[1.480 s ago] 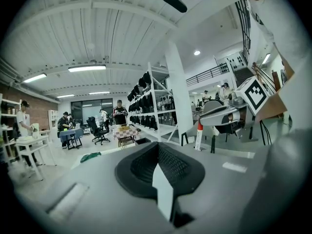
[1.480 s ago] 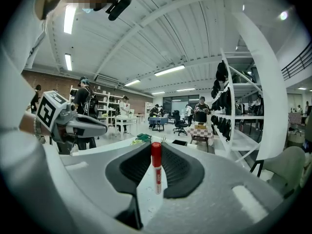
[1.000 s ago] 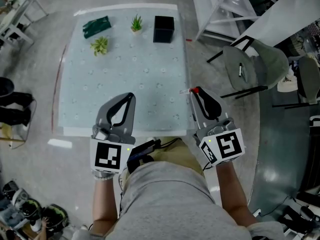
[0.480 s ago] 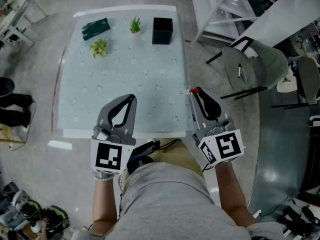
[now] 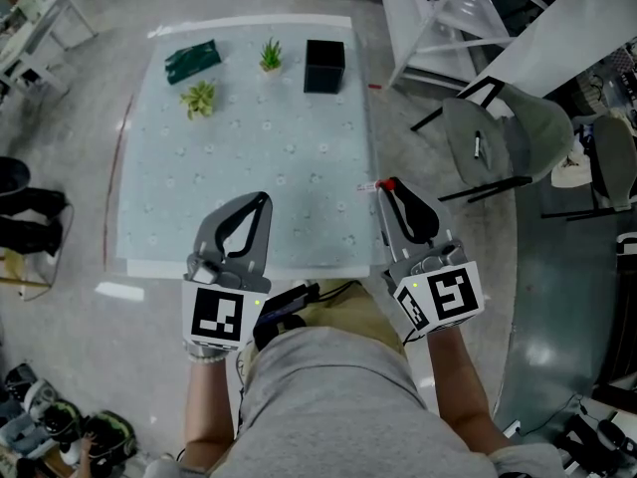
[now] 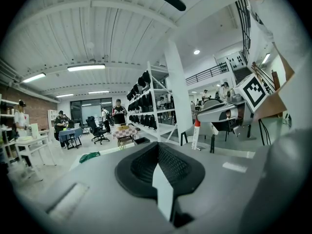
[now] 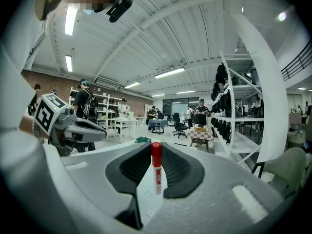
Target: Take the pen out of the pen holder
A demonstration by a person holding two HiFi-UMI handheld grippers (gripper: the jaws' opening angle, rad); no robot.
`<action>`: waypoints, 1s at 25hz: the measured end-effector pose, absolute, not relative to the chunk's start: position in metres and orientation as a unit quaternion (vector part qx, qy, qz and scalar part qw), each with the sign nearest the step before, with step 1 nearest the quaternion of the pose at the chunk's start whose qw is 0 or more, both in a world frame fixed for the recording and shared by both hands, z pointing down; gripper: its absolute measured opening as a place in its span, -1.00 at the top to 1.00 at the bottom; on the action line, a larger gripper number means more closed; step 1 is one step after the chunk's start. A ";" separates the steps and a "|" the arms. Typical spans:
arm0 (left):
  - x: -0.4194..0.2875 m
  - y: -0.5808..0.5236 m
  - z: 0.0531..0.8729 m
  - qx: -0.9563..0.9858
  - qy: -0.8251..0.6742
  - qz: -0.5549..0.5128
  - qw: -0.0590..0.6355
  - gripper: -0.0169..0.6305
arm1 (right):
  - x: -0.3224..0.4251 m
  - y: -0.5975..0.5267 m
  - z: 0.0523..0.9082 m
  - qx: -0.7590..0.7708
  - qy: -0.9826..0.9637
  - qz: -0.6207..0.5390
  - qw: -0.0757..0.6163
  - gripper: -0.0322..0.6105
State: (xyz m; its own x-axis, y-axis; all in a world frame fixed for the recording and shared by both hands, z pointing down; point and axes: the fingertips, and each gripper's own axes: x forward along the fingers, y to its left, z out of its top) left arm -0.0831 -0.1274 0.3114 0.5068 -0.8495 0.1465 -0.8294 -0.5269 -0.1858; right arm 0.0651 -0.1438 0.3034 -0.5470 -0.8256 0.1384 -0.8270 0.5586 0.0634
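1 pen (image 7: 156, 172) gripped between jaws of right hand-held gripper (image 5: 390, 187); left hand-held gripper (image 5: 261, 201) closed, empty.

Pen holder (image 5: 324, 64) interior too dark to tell; pen (image 5: 388, 180) body mostly hidden by right claw (image 5: 391, 193) in head view.
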 end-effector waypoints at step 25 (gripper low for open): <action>-0.084 -0.128 0.315 -0.867 0.483 -0.114 0.046 0.91 | 0.064 -0.144 0.308 0.470 -0.879 0.005 0.080 0.71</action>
State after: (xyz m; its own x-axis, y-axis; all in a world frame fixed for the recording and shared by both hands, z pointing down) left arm -0.0836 -0.1276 0.3150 0.5077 -0.8476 0.1543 -0.8268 -0.5297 -0.1895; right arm 0.0642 -0.1439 0.3081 -0.5454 -0.8255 0.1454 -0.8270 0.5582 0.0669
